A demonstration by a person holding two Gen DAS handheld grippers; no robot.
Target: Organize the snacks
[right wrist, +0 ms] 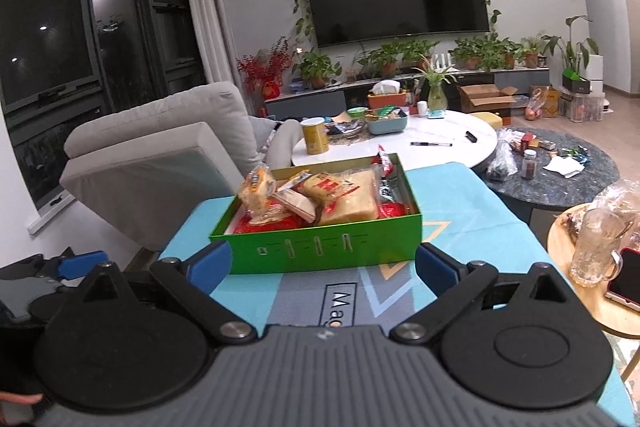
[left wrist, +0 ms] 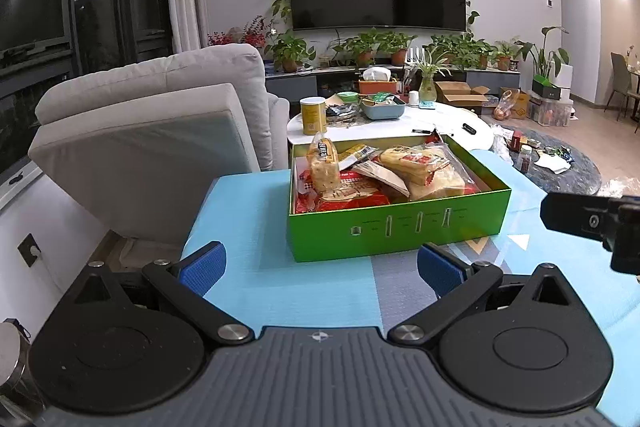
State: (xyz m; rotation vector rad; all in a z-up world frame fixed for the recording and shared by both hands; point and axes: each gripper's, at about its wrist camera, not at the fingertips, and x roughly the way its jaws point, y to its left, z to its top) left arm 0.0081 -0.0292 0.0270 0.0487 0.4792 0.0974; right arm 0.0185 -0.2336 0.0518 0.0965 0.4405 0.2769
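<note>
A green box [left wrist: 396, 229] stands on a blue mat [left wrist: 248, 219], filled with wrapped snacks: bread slices in clear bags [left wrist: 424, 169], a cracker pack [left wrist: 323, 167] standing at its left, red packets [left wrist: 344, 201] beneath. My left gripper [left wrist: 320, 269] is open and empty, just short of the box's front wall. My right gripper [right wrist: 323, 265] is open and empty, its fingers near the front corners of the box [right wrist: 332, 247]. The snacks show there too [right wrist: 340, 197]. The right gripper's body shows at the right edge of the left wrist view [left wrist: 596, 221].
A grey sofa [left wrist: 160, 115] stands left. Behind the box, a white round table [left wrist: 440, 131] holds a yellow can [left wrist: 313, 115], a blue tray [left wrist: 382, 107] and pens. A dark round table [right wrist: 560, 171] and a wooden side table with a glass mug [right wrist: 596, 251] are at right.
</note>
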